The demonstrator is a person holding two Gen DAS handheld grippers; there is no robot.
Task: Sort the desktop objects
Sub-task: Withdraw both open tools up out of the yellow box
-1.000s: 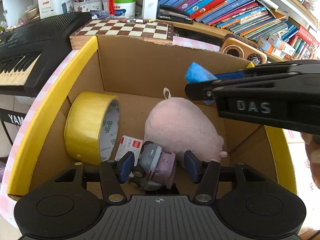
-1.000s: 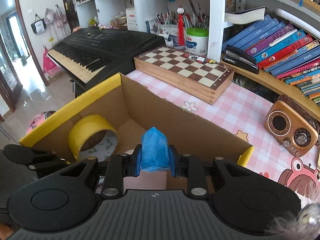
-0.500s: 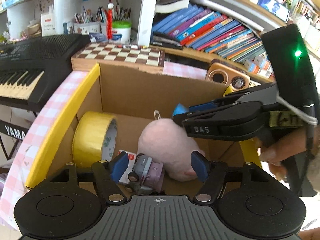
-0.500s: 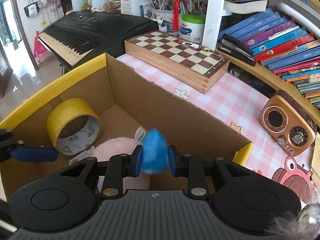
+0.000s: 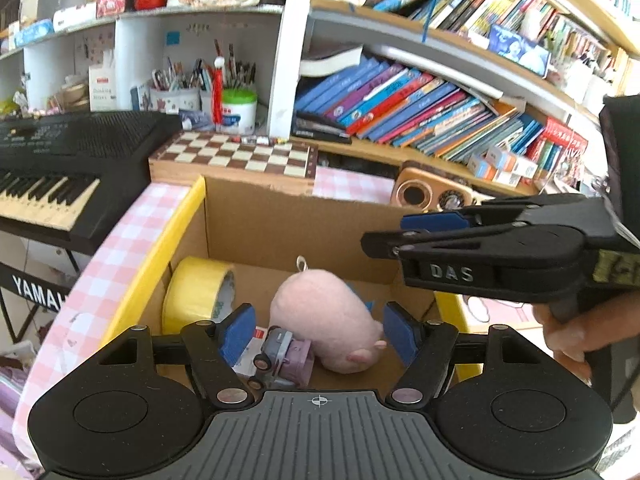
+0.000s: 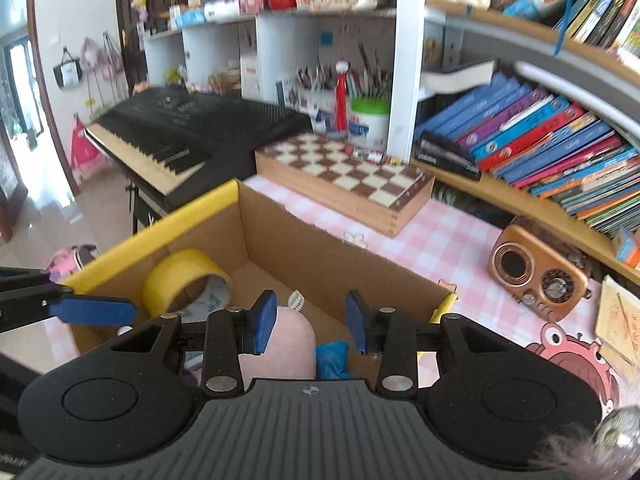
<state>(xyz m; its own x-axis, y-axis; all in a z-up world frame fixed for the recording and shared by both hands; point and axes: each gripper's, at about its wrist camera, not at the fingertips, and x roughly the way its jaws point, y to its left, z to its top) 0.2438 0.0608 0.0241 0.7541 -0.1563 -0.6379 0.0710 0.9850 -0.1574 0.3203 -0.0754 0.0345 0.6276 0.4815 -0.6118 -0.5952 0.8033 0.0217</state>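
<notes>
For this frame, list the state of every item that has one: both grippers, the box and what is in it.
left gripper: open, empty, jaws just opened wider
right gripper: open, empty, jaws just opened
blue object: released, lying in the box beside the plush
cardboard box: open-topped
pink plush: lying in the box
toy car: in the box, against the plush
yellow tape roll: on edge in the box

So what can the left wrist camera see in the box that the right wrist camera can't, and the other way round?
Only the left wrist view shows the small grey and purple toy vehicle beside the pink plush toy, and the white card beneath it. Only the right wrist view clearly shows the blue object lying in the box next to the plush; the left view catches just a sliver behind it. Both show the cardboard box, the yellow tape roll, and the plush, with the left gripper and right gripper open and empty above the box.
</notes>
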